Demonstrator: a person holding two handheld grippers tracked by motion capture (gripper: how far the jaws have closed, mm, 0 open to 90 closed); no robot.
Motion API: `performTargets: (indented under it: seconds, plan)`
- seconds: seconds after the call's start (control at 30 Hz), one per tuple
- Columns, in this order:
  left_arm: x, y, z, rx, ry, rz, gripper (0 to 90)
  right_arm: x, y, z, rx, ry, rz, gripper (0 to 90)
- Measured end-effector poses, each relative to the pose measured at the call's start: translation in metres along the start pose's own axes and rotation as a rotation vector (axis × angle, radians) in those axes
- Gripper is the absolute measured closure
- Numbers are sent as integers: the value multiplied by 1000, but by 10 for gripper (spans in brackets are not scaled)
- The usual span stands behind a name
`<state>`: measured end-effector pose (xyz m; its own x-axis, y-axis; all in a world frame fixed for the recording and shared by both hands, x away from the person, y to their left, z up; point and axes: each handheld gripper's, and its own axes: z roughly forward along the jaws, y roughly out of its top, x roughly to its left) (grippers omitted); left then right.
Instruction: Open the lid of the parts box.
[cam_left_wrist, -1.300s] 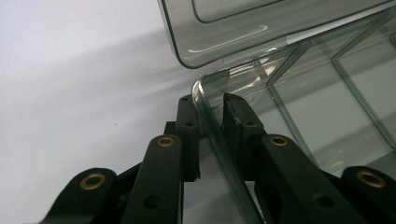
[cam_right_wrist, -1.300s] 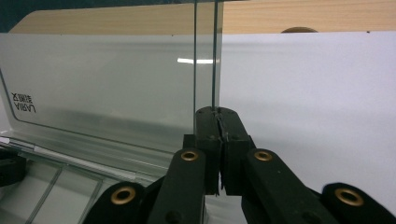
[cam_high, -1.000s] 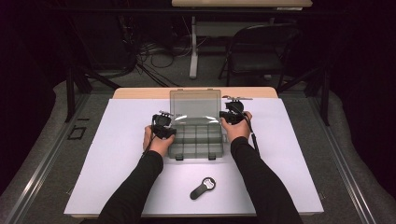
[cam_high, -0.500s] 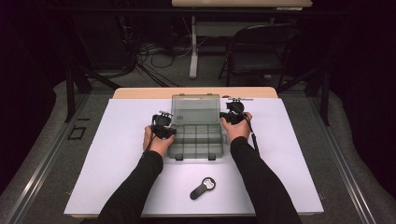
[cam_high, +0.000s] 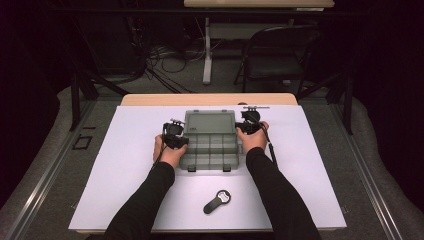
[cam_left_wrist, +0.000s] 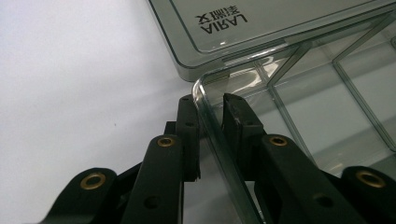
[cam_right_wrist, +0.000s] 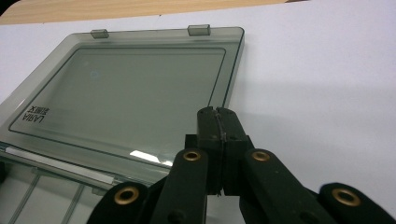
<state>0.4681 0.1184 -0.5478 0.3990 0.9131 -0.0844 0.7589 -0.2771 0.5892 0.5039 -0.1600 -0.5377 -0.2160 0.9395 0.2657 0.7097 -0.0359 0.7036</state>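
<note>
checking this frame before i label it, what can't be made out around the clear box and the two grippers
- Smoky clear plastic compartment box: near latches too small in the high view; base cut off by the edges in both gripper views.
- Left gripper: jaws straddle the box wall; whether the pads press it is unclear.
- Right gripper: jaws shut above the open lid; any contact is hidden behind them.
- Small black handheld tool: too small to identify.

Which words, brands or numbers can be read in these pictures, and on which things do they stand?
"AIRAJ", as it reads through the clear lid of the plastic box; the letters look mirrored and upside down.
Beside it on the lid, three small signs: not Latin letters, too blurred to read.
The same print at the lid's corner in the right gripper view: too small to read.
The black tool on the table: no text can be read.
</note>
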Motion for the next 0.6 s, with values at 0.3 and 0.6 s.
performTargets:
  seconds: [0.3, 0.6]
  plan:
    - [0, 0, 0, 0, 1, -3, 770, 1, 0, 0, 1, -6, -6, 900]
    - [0, 0, 0, 1, 0, -13, 770, 0, 0, 1, -2, -6, -12, 900]
